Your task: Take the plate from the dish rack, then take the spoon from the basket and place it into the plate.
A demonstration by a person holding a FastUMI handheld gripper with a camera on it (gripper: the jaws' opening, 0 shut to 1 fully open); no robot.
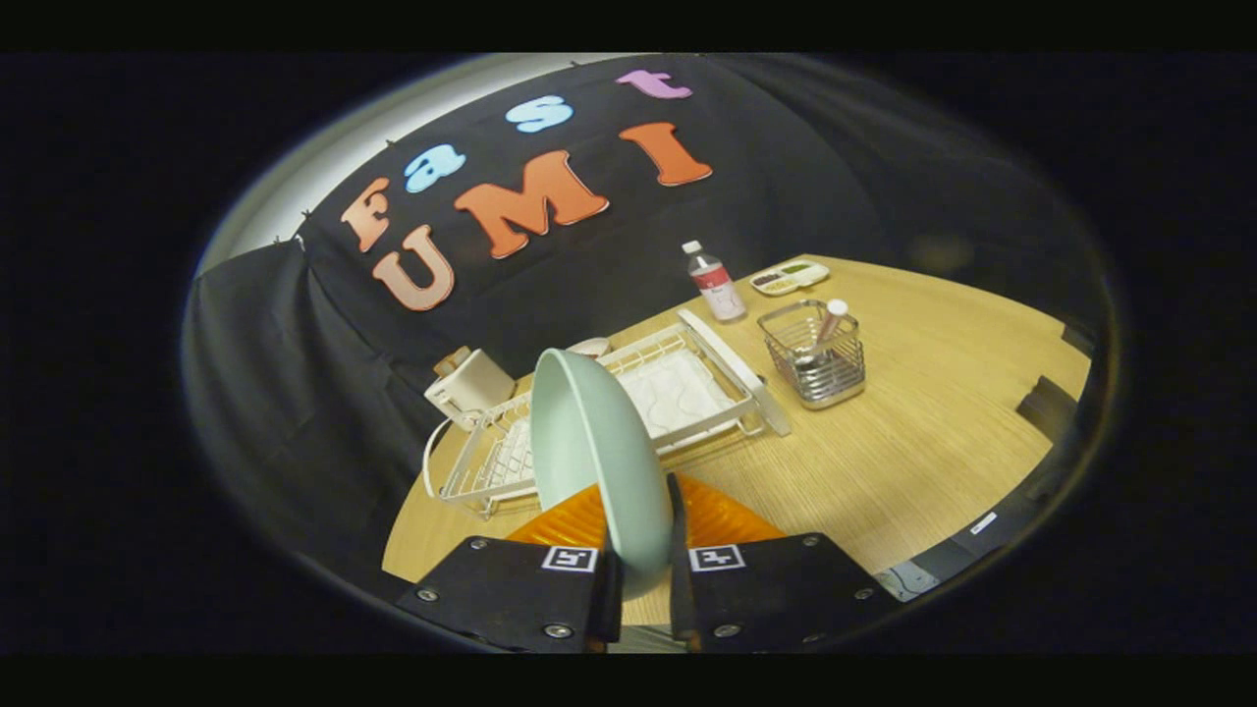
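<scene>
My gripper (643, 550) is shut on the rim of a pale green plate (594, 452), which stands on edge between the fingers, lifted above the table. Beyond and below it lies the white wire dish rack (687, 388) on the wooden table (913, 432). To the right of the rack stands a wire basket (815, 358) holding a spoon (828, 324) with a pale handle sticking up.
A small plastic bottle (715, 283) stands behind the rack. A white tray (789, 277) with small compartments lies at the back of the table. A white boxy object (469, 385) sits left of the rack. Bare tabletop stretches right of the fingers, in front of the basket.
</scene>
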